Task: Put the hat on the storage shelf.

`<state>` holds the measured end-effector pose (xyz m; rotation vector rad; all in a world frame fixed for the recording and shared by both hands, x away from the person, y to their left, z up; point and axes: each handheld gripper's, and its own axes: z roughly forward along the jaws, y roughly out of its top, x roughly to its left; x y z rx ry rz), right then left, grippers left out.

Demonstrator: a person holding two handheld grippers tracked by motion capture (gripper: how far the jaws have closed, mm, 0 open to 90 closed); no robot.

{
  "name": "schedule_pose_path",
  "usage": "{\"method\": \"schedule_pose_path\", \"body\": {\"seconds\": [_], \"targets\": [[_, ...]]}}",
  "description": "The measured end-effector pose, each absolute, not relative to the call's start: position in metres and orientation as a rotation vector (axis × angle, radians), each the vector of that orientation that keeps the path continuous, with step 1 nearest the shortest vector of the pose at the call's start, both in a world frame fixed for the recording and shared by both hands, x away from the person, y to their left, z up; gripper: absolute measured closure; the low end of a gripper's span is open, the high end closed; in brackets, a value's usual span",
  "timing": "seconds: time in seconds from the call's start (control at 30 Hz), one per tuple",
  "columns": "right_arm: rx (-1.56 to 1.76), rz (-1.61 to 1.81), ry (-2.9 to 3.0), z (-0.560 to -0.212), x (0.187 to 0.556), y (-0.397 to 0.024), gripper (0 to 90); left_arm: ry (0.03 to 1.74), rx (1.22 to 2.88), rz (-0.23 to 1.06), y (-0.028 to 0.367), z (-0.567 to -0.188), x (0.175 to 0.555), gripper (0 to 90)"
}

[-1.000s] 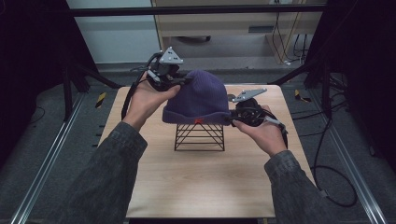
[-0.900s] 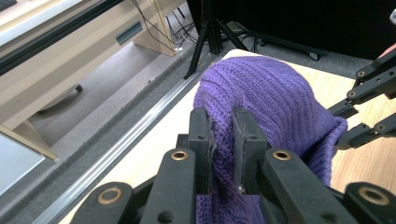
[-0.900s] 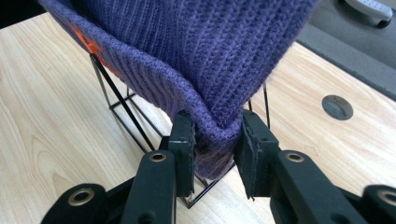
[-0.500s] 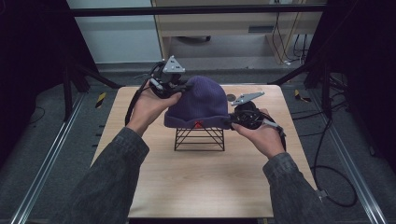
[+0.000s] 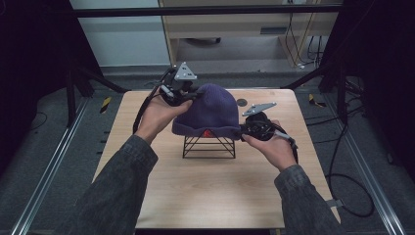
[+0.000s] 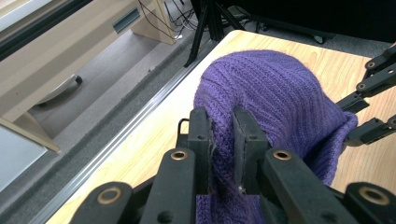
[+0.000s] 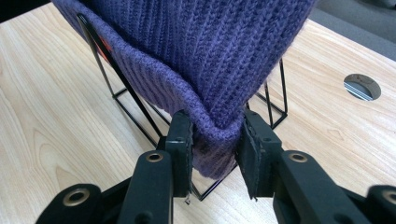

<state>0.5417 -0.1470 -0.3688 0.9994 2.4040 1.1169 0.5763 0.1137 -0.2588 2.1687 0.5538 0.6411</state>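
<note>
A purple knitted beanie [image 5: 213, 110] sits over a black wire stand [image 5: 209, 147] in the middle of the wooden table [image 5: 205, 196]. My left gripper [image 5: 188, 97] is at the beanie's upper left side, shut on a pinch of its knit [image 6: 280, 88]; its jaws [image 6: 223, 119] squeeze the fabric between them. My right gripper [image 5: 243, 129] is at the beanie's right lower edge, shut on the folded brim [image 7: 210, 46], which bulges between its pads [image 7: 217, 121]. The wire stand [image 7: 121, 98] shows under the brim. A red label peeks out at the front brim.
A round cable hole [image 5: 241, 102] lies in the table behind the beanie. A pale cabinet [image 5: 254, 24] stands beyond the far edge. Metal floor rails [image 5: 44, 186] and black frame posts flank the table. The right gripper's jaws [image 6: 369, 107] show in the left gripper view.
The beanie sits slightly lower and further right over the stand than a second ago. Both grippers keep their hold on it.
</note>
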Motion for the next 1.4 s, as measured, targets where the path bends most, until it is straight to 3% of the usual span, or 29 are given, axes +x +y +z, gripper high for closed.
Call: {"method": "schedule_pose_path", "body": {"seconds": [1.4], "targets": [[1.008, 1.022, 2.454, -0.402, 0.541, -0.135, 65.2, 0.567, 2.204, 0.612, 0.125, -0.303, 0.567, 77.9]]}}
